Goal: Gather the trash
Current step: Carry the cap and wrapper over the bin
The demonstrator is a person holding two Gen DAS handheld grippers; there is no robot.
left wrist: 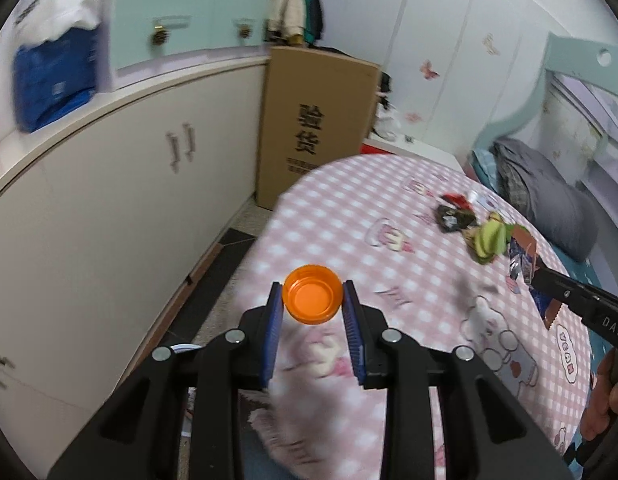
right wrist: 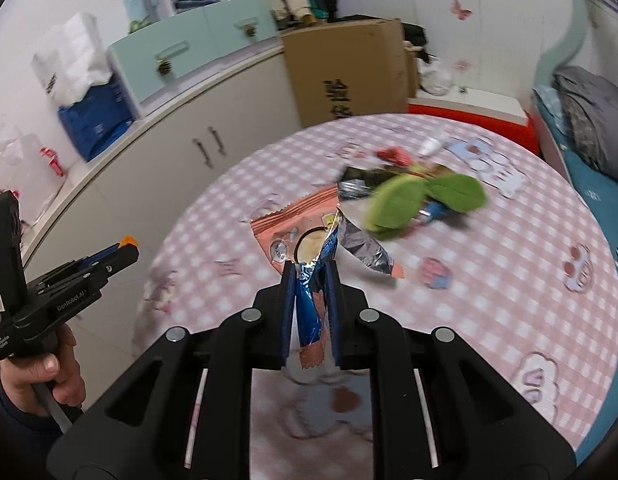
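Observation:
My left gripper (left wrist: 312,300) is shut on an orange bottle cap (left wrist: 313,294), held open side up above the left edge of the round table (left wrist: 349,184). My right gripper (right wrist: 311,280) is shut on a pink and blue snack wrapper (right wrist: 305,236) with a silver inside, lifted above the table. The right gripper also shows at the right of the left wrist view (left wrist: 549,280), with the wrapper (left wrist: 523,260) in it. More trash lies at the far side: green leaves (right wrist: 413,200), a black wrapper (right wrist: 361,178), a red wrapper (right wrist: 395,156) and a small white tube (right wrist: 431,145).
The table carries a pink checked cloth with cartoon prints. White cabinets (left wrist: 109,184) run along the left. A tall cardboard box (left wrist: 313,128) stands behind the table. A bed with a grey pillow (left wrist: 549,204) lies to the right.

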